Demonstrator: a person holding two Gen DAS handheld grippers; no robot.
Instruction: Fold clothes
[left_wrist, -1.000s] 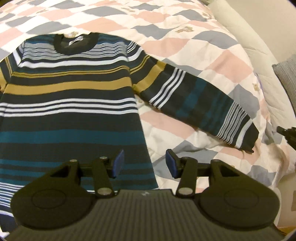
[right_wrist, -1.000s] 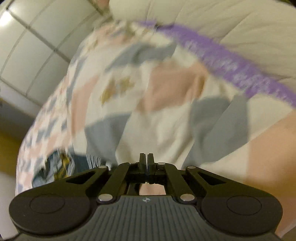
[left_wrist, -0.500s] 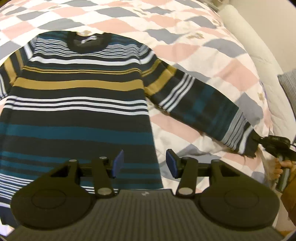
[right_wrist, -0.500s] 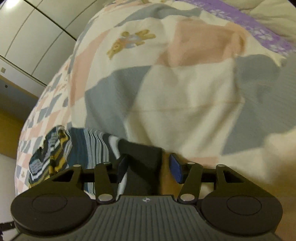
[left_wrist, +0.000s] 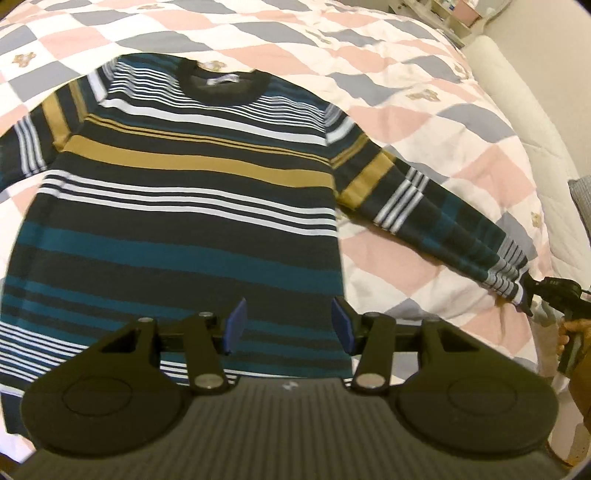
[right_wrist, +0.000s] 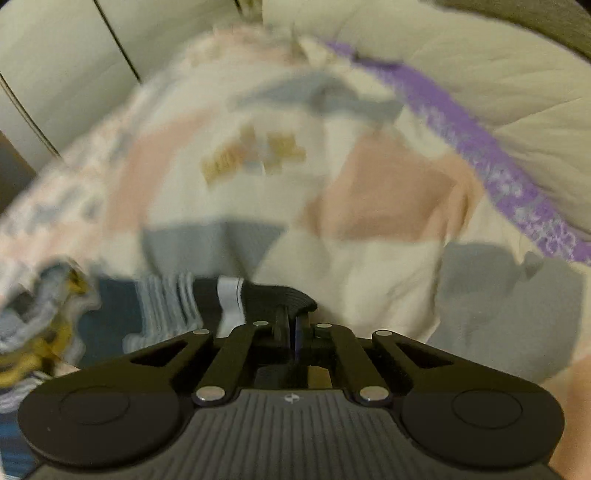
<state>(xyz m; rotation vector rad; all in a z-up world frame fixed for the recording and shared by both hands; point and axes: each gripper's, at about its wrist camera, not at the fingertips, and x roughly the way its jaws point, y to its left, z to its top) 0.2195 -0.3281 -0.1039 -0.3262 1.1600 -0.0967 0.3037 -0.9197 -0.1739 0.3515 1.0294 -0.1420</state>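
A striped sweater (left_wrist: 184, 206) in dark navy, teal, white and mustard lies flat, front up, on the bed, collar at the far side. Its right sleeve (left_wrist: 436, 214) stretches out to the right. My left gripper (left_wrist: 286, 325) is open and empty, hovering over the sweater's lower right hem. My right gripper (right_wrist: 291, 325) is shut on the dark sleeve cuff (right_wrist: 273, 295); in the left wrist view it shows at the sleeve's end (left_wrist: 554, 291), lifting the cuff slightly off the quilt.
The sweater lies on a patchwork quilt (left_wrist: 406, 74) of pink, grey and white squares. A cream bed edge (left_wrist: 517, 110) runs along the right. The right wrist view shows a purple-trimmed cream pillow (right_wrist: 498, 92) and pale wardrobe doors (right_wrist: 74, 55) behind.
My right gripper, open around the cuff half a second ago, has shut on it and pulled the sleeve taut. The left gripper has shifted right along the hem, staying open.
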